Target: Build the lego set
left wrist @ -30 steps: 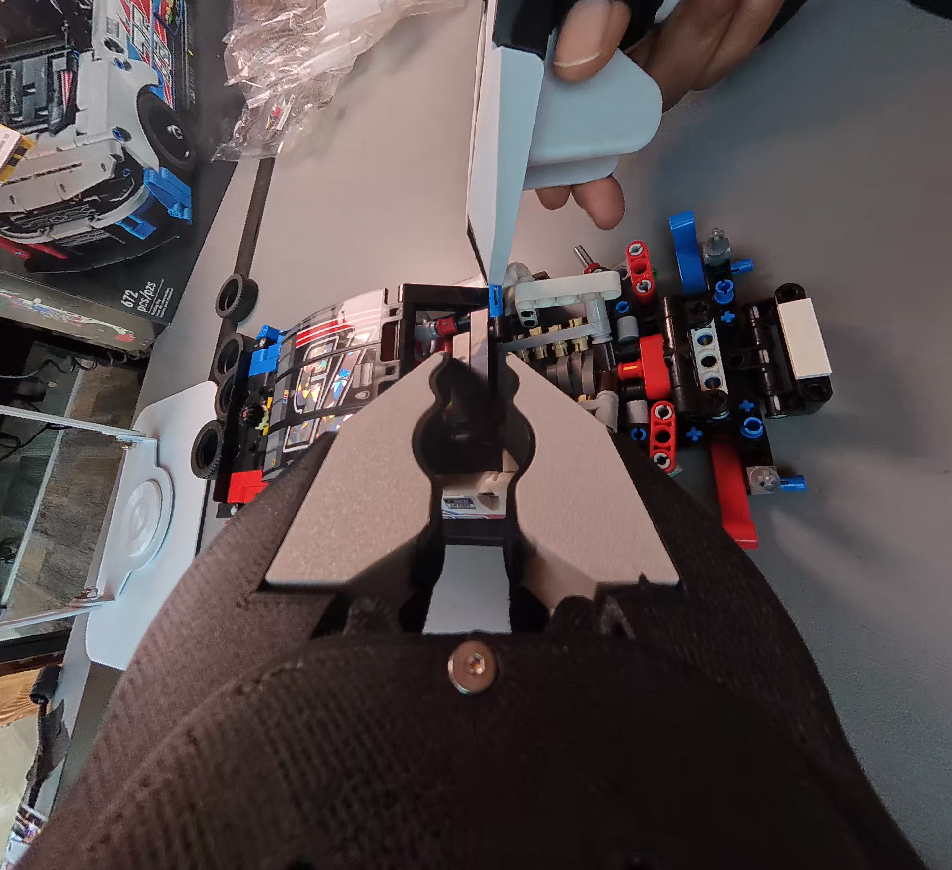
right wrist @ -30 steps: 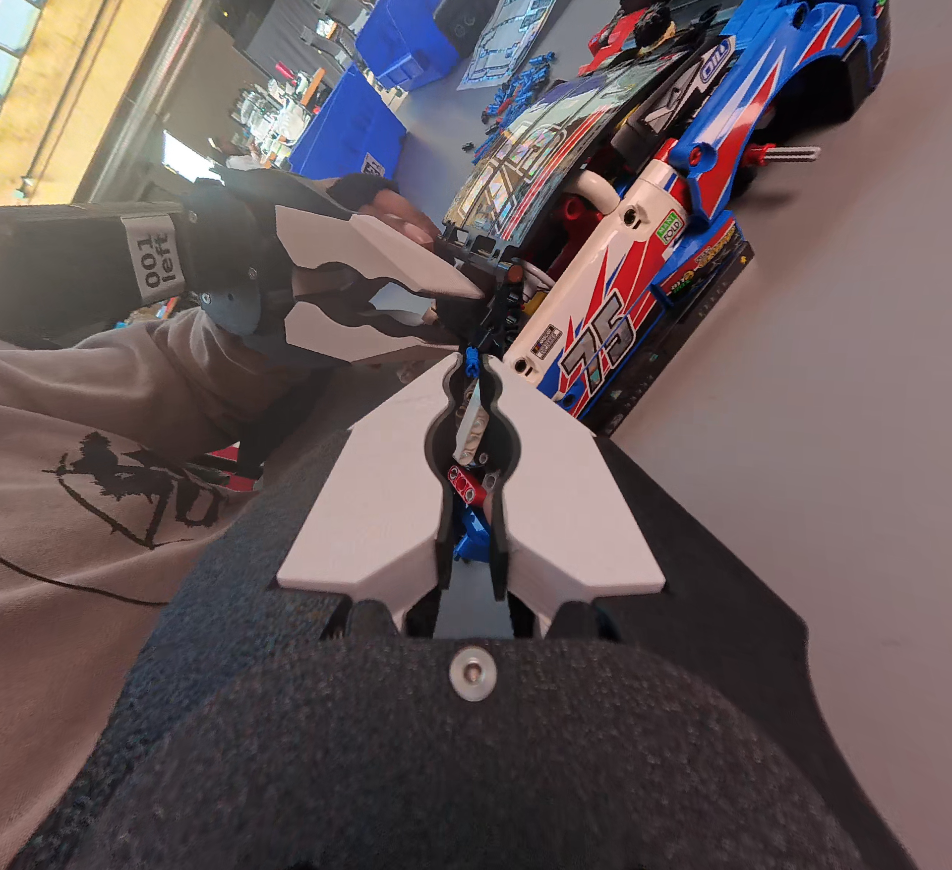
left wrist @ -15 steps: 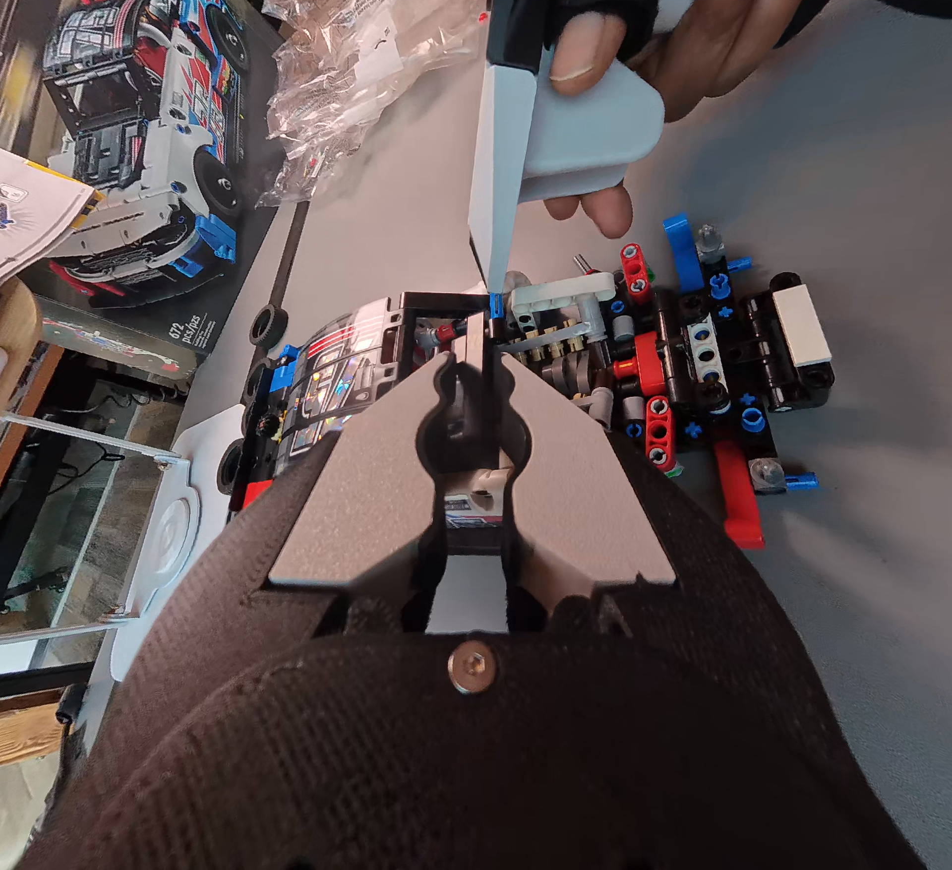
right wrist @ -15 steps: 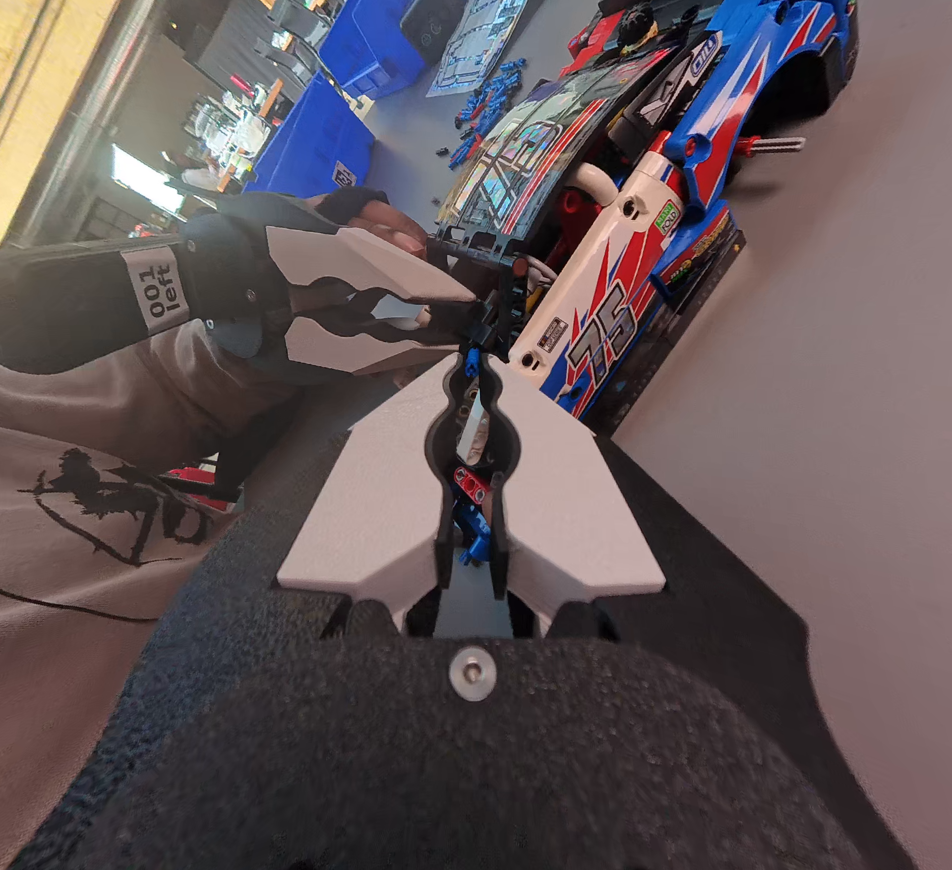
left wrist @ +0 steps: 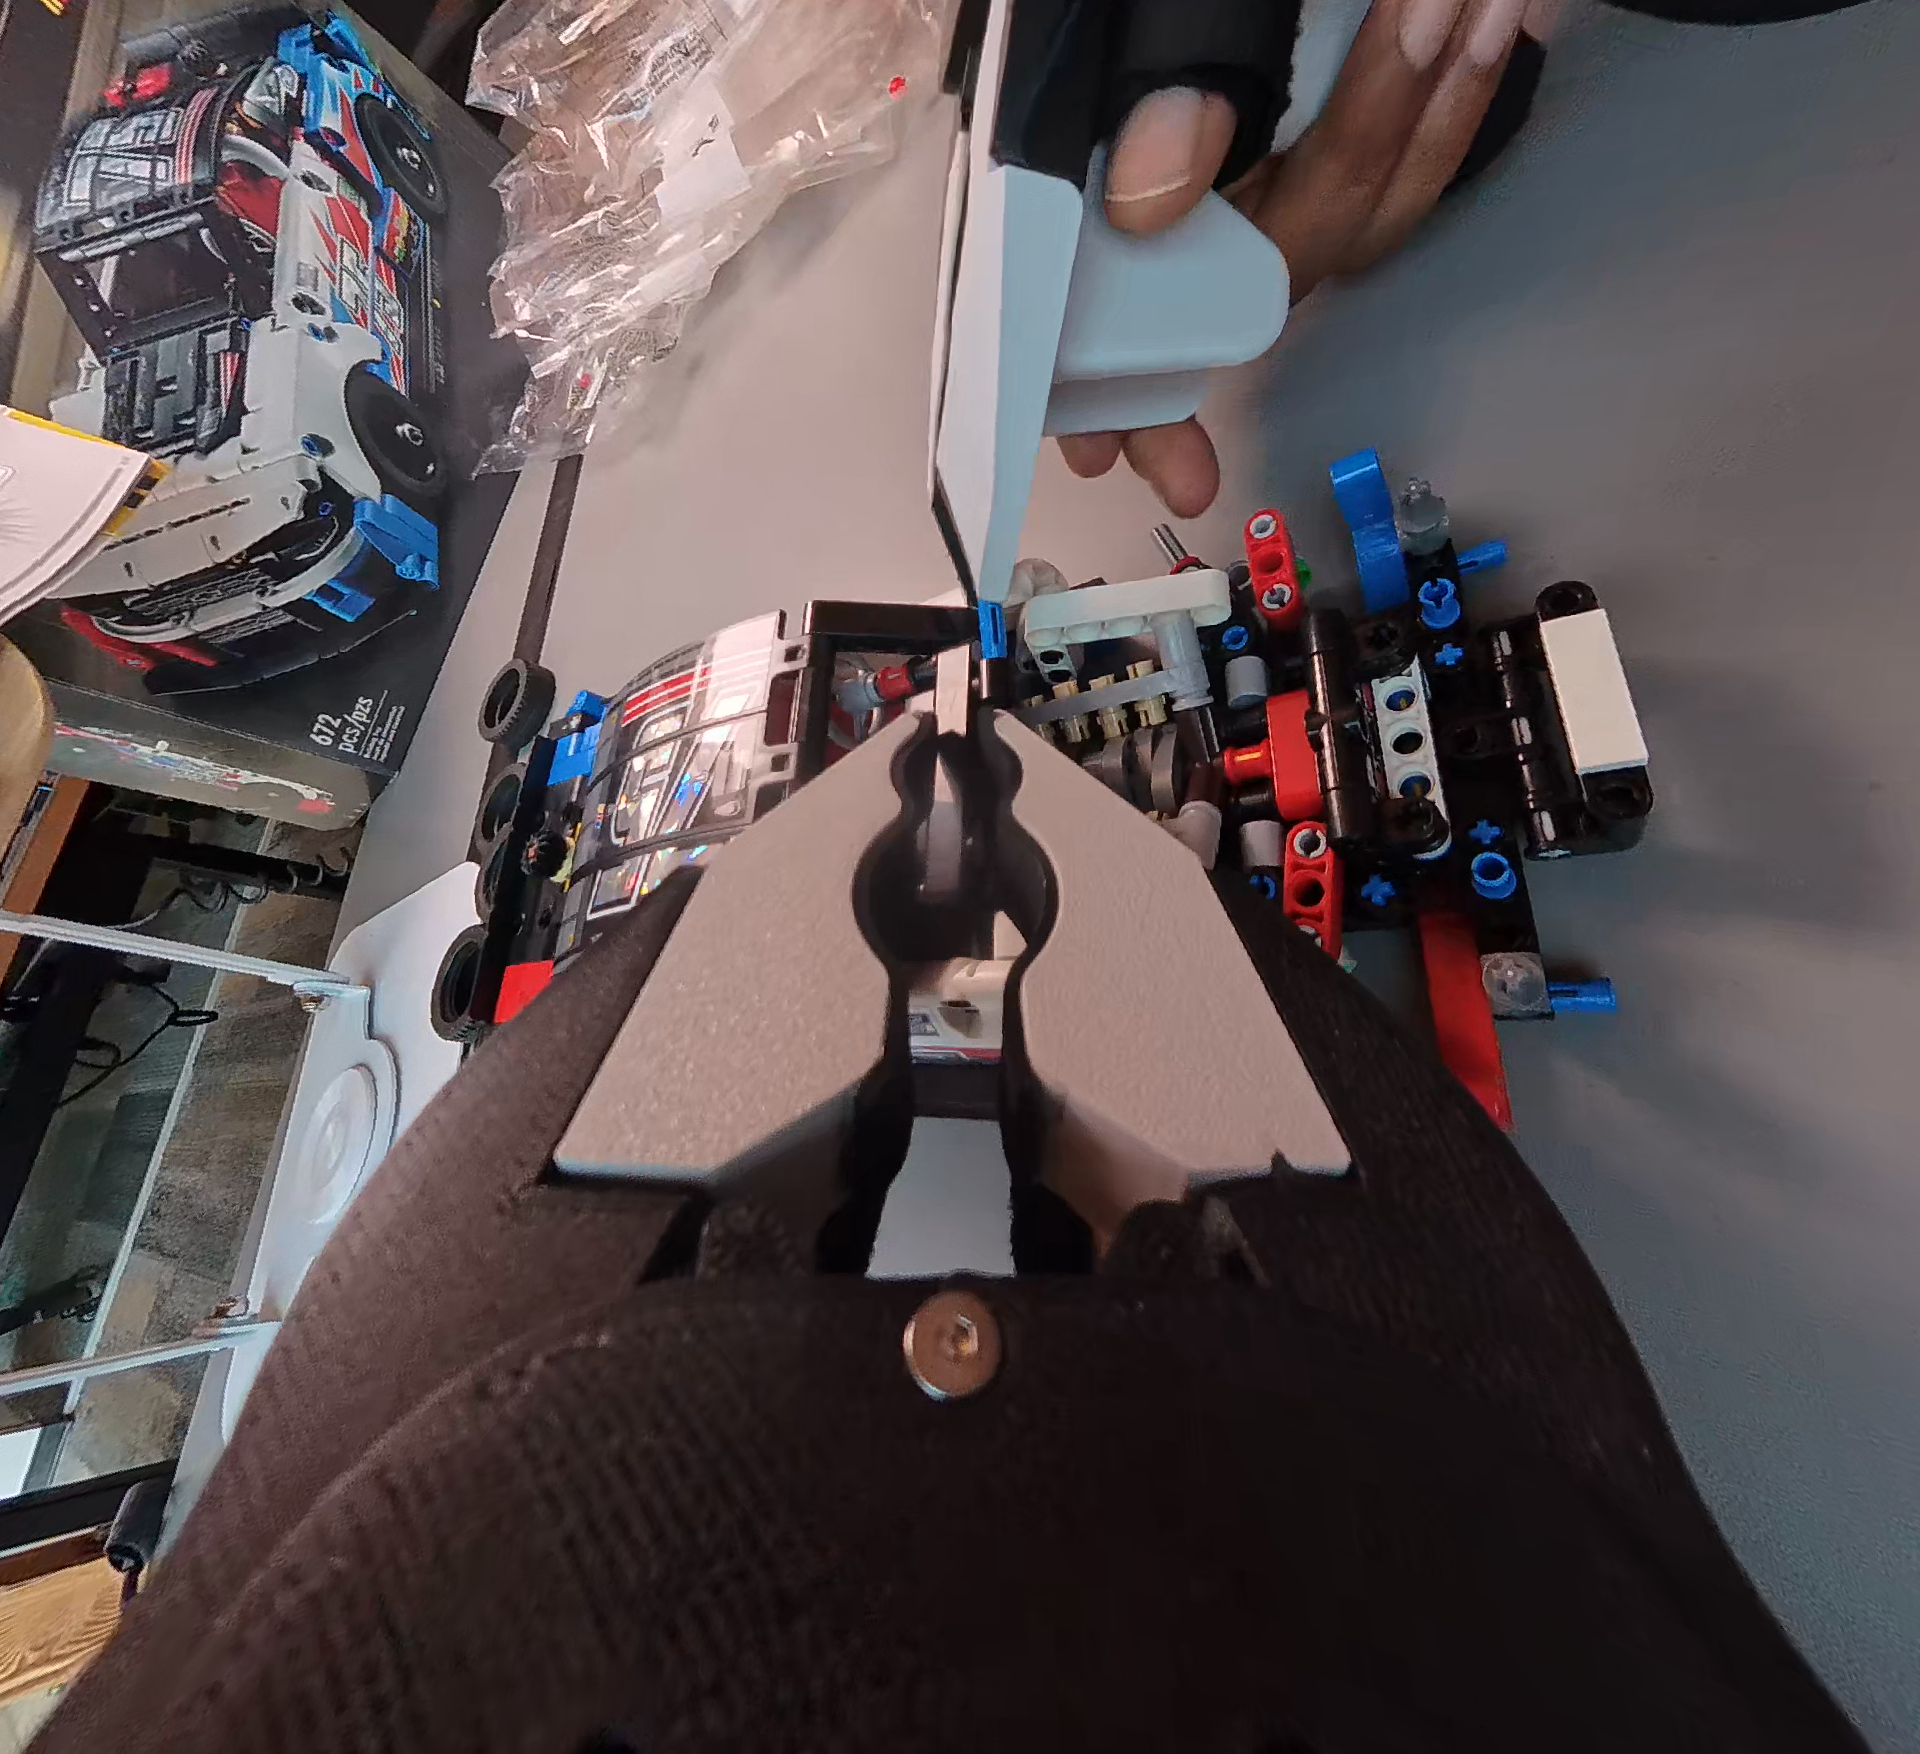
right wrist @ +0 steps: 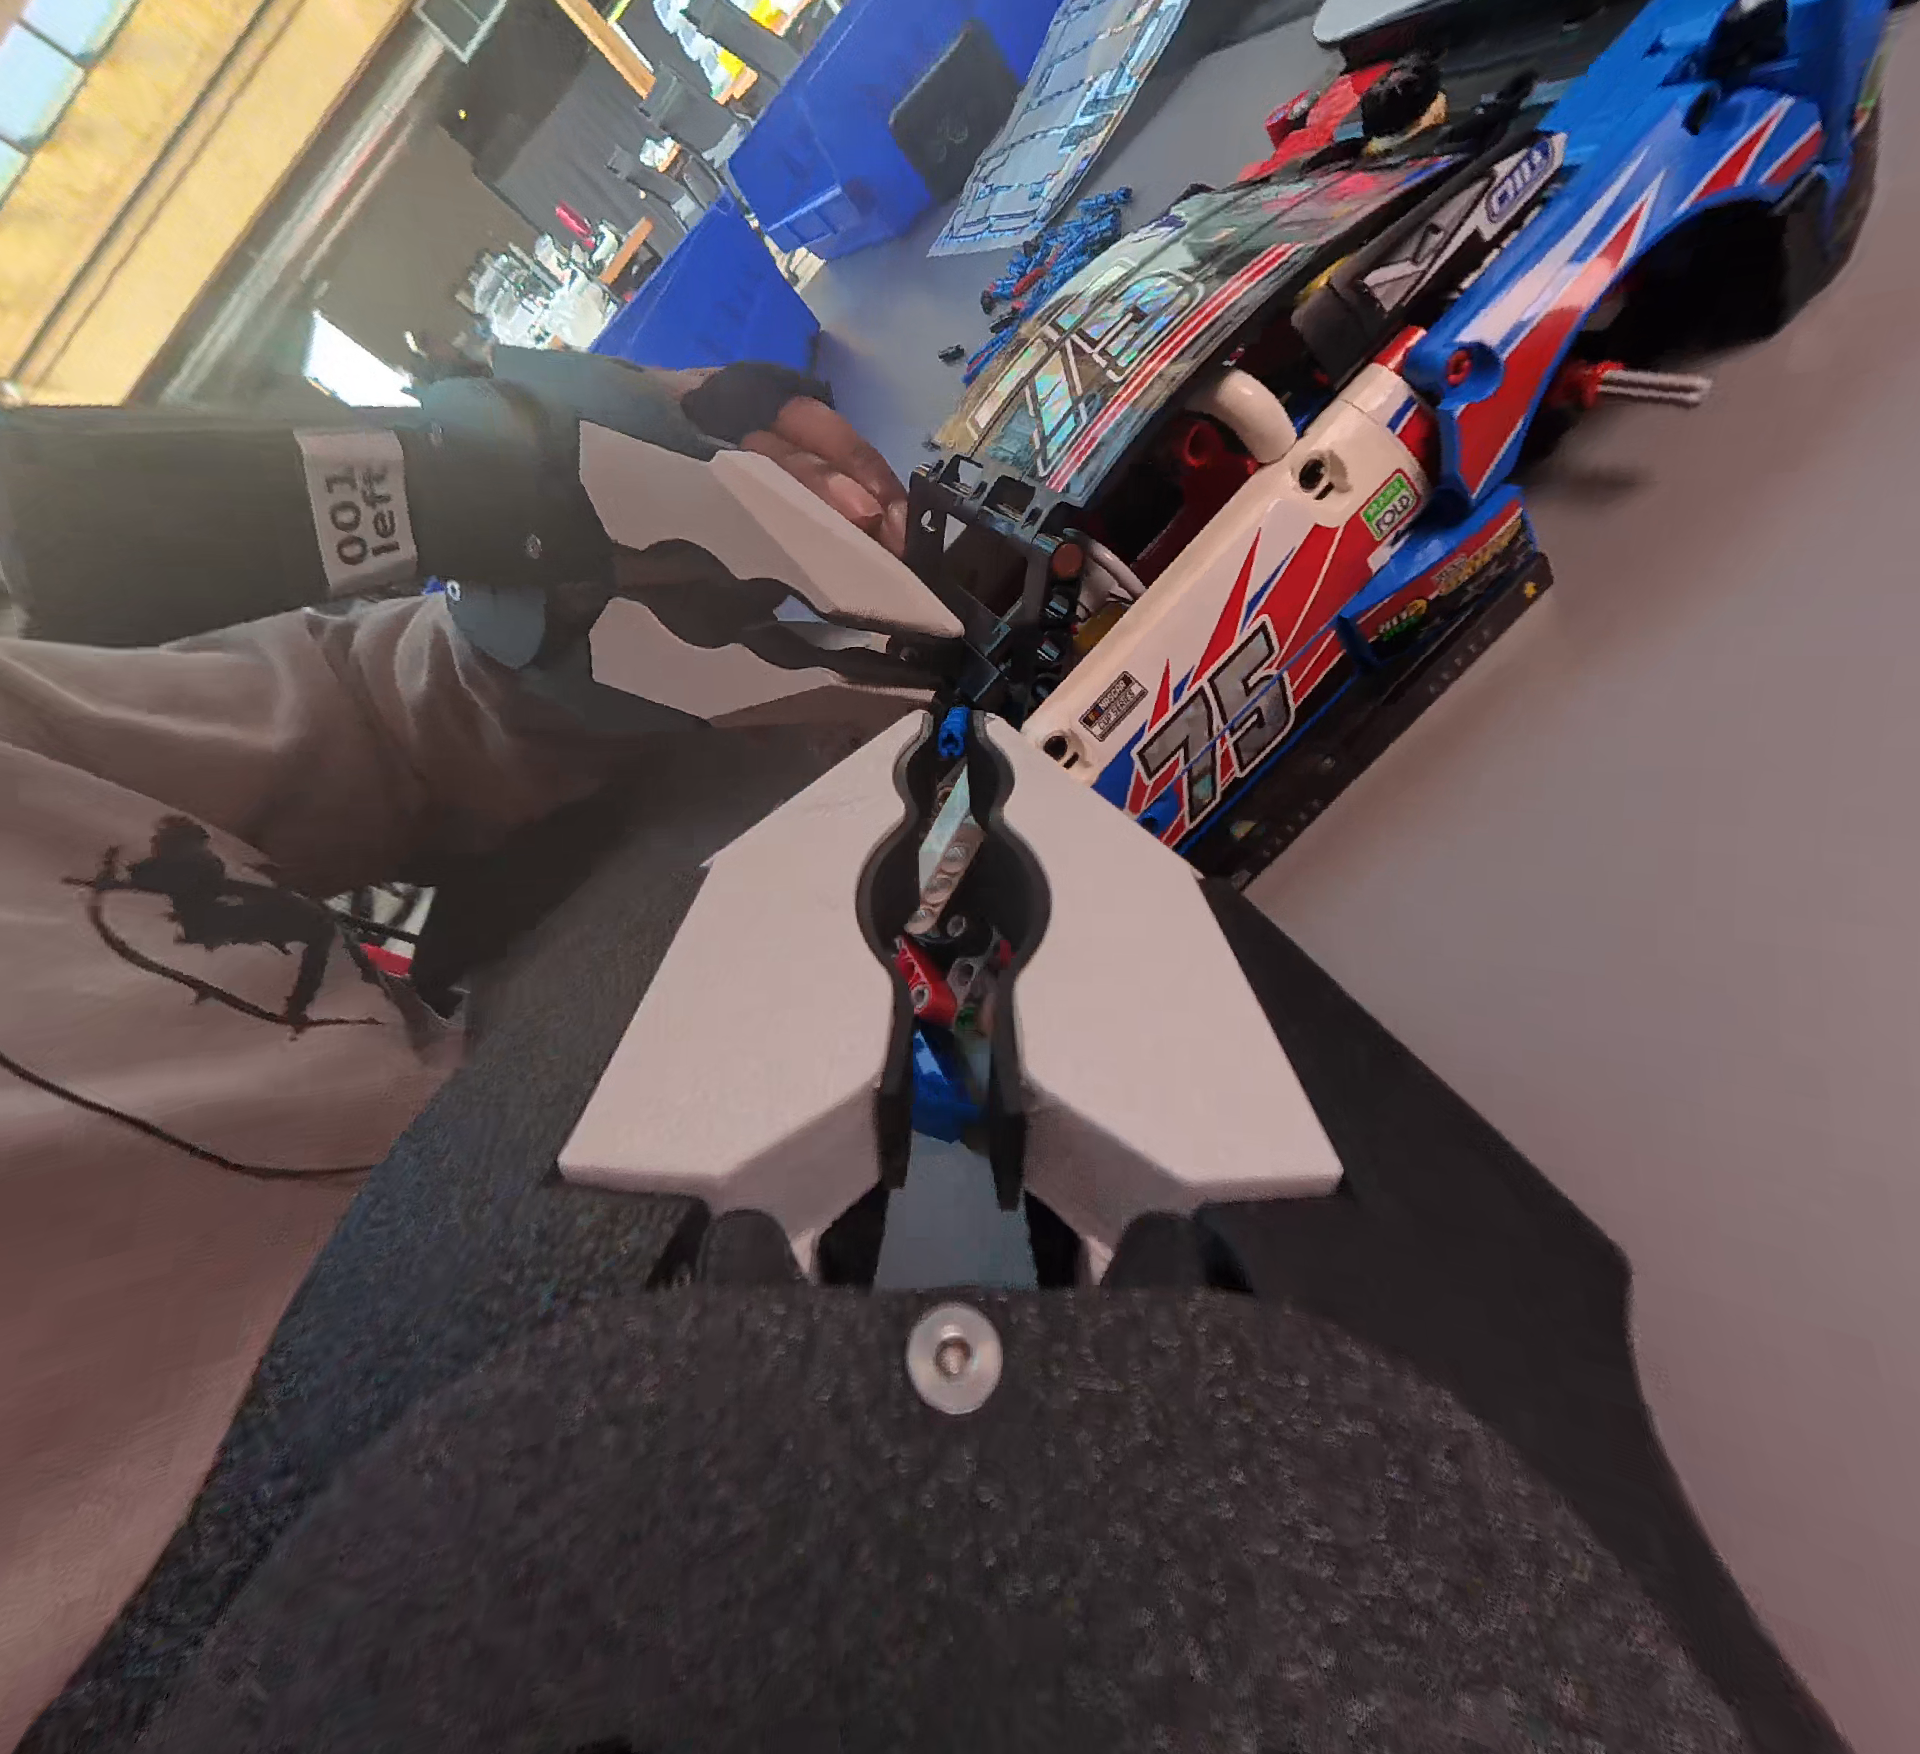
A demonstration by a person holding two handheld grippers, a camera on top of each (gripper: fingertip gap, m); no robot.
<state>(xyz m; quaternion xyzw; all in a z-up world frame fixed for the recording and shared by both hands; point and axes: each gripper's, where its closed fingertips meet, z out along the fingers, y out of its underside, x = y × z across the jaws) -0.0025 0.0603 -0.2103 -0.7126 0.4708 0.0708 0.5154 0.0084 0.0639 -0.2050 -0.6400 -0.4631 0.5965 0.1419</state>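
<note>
Since a second ago, both grippers are staying clamped at the car's black frame (left wrist: 940, 655) while the views are tilting slightly.
Left to right: set box (left wrist: 239, 333) cut off at the edge, left gripper (left wrist: 961, 717) fingers pinching the frame, right gripper (right wrist: 958, 722) fingers pinching a blue pin (right wrist: 951, 736) against it; car (right wrist: 1299, 582) lying on the tabletop (right wrist: 1610, 977), partly hidden.

Box (left wrist: 208, 333) cropped at left edge

Clear plastic bags (left wrist: 686, 73) are lying crumpled on the grey table (left wrist: 1714, 333), near a white booklet (left wrist: 52, 499) that is poking in at the edge. Farther off, blue bins (right wrist: 831, 156) are standing beside a printed sheet (right wrist: 1101, 73).
</note>
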